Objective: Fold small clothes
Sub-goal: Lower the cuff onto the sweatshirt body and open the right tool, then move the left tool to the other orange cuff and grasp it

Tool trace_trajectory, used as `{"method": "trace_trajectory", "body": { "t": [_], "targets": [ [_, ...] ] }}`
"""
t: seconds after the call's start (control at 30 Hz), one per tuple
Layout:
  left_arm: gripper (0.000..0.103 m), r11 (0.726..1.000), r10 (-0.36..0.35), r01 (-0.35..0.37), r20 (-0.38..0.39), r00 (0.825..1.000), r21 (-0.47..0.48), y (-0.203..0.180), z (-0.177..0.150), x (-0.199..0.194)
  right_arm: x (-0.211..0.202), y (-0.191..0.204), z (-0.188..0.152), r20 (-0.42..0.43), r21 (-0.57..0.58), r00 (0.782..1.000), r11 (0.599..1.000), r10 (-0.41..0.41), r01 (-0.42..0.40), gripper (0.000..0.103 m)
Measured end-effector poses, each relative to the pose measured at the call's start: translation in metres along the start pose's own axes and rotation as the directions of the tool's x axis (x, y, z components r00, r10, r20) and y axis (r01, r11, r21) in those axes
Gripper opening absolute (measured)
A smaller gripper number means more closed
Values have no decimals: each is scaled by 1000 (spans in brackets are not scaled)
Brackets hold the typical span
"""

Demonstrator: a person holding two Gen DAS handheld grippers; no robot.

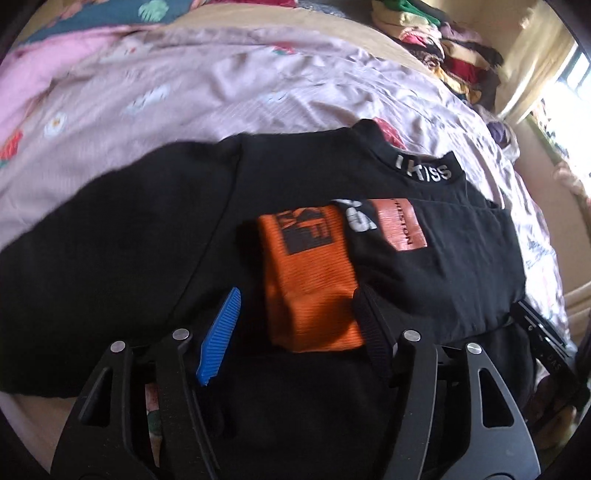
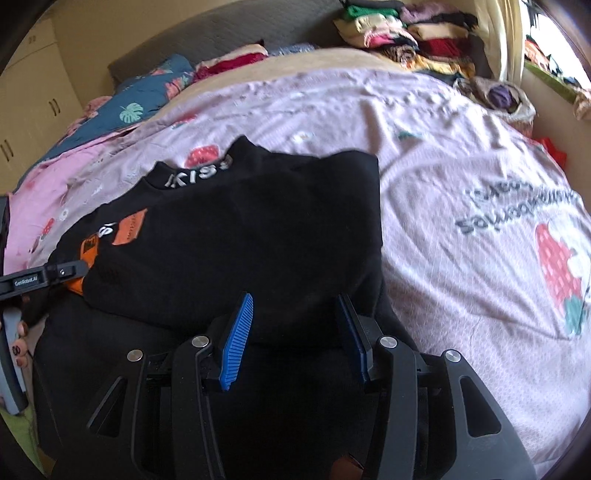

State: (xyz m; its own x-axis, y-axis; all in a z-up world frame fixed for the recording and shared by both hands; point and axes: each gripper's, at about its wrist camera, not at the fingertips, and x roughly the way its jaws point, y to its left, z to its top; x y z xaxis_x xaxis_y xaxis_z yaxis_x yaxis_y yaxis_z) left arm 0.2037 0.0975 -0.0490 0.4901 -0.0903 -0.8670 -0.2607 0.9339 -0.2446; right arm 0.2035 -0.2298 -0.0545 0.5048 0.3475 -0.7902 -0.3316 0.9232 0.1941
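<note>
A black sweater [image 1: 122,236] with a white-lettered collar [image 1: 424,171] lies flat on the pink bedspread [image 1: 184,92]. Both sleeves are folded in across its chest. The orange cuff [image 1: 310,280] of one sleeve rests between the fingers of my left gripper [image 1: 295,295], which stands open; its blue pad [image 1: 221,332] is clear of the cuff. In the right wrist view my right gripper [image 2: 294,297] is open low over the folded edge of the black sweater [image 2: 240,221], nothing pinched. The left gripper [image 2: 44,277] shows at that view's left edge, with a hand below it.
A tall stack of folded clothes [image 2: 406,33] sits at the far right corner of the bed. Pillows [image 2: 147,96] lie along the headboard at the back left. Bare bedspread [image 2: 480,221] with a strawberry print spreads to the sweater's right. A wardrobe [image 2: 33,92] stands far left.
</note>
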Motion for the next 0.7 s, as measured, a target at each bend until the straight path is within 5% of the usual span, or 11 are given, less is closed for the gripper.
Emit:
{"method": "trace_trajectory", "body": {
  "t": [0.13, 0.37, 0.53, 0.7],
  "targets": [
    [61, 997, -60, 61, 25, 998, -36, 14, -5, -24, -20, 7, 0, 49, -7, 998, 1000, 31, -30, 55],
    [72, 997, -50, 57, 111, 993, -58, 36, -15, -81, -57, 27, -6, 113, -7, 992, 999, 54, -53, 84],
    [82, 996, -27, 39, 150, 988, -79, 56, -26, -113, -93, 44, -15, 196, 4, 978, 997, 70, -72, 95],
    [85, 994, -6, 27, 192, 981, -108, 79, -31, -139, -113, 69, -15, 217, -26, 973, 997, 80, -77, 96]
  ]
}}
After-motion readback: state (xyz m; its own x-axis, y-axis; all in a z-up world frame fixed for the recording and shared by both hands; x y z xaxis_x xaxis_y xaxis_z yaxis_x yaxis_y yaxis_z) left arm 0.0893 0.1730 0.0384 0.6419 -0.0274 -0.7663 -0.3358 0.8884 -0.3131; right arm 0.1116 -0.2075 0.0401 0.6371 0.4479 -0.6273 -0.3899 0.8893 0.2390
